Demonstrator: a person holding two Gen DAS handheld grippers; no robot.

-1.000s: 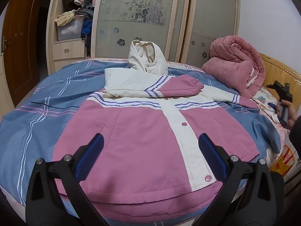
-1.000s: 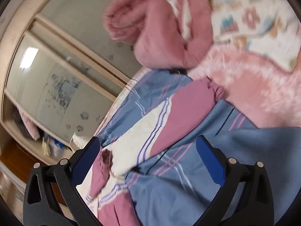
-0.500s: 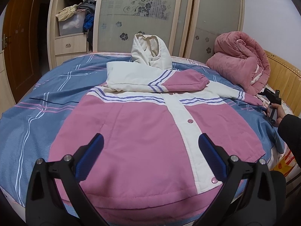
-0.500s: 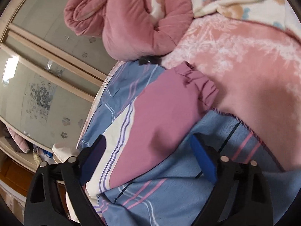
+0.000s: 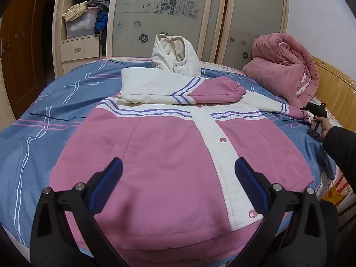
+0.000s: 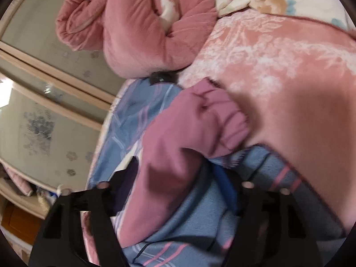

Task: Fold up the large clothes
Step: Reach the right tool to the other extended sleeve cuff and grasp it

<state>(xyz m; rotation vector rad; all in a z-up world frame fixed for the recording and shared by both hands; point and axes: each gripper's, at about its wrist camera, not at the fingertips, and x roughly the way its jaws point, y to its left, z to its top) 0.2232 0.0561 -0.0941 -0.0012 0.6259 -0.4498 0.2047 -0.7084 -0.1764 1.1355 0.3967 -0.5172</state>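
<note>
A pink and white hooded jacket (image 5: 169,155) lies face up on the bed. One sleeve (image 5: 200,91) is folded across its chest. The other sleeve (image 6: 187,133) stretches out to the right. My left gripper (image 5: 178,178) is open and empty above the jacket's hem. My right gripper (image 6: 175,180) has its fingers on either side of the outstretched sleeve near the cuff, with the jaws still apart. It also shows in the left wrist view (image 5: 316,115) at the sleeve end.
A blue striped bedsheet (image 5: 44,122) covers the bed. A rolled pink quilt (image 5: 282,64) lies at the far right by the wooden headboard (image 5: 333,84). A pink blanket (image 6: 289,89) lies beside the sleeve cuff. Wardrobe doors (image 5: 160,17) stand behind the bed.
My right gripper has moved down to the outstretched sleeve and now straddles it near the cuff. My left gripper has crept forward over the jacket's hem and stays open.
</note>
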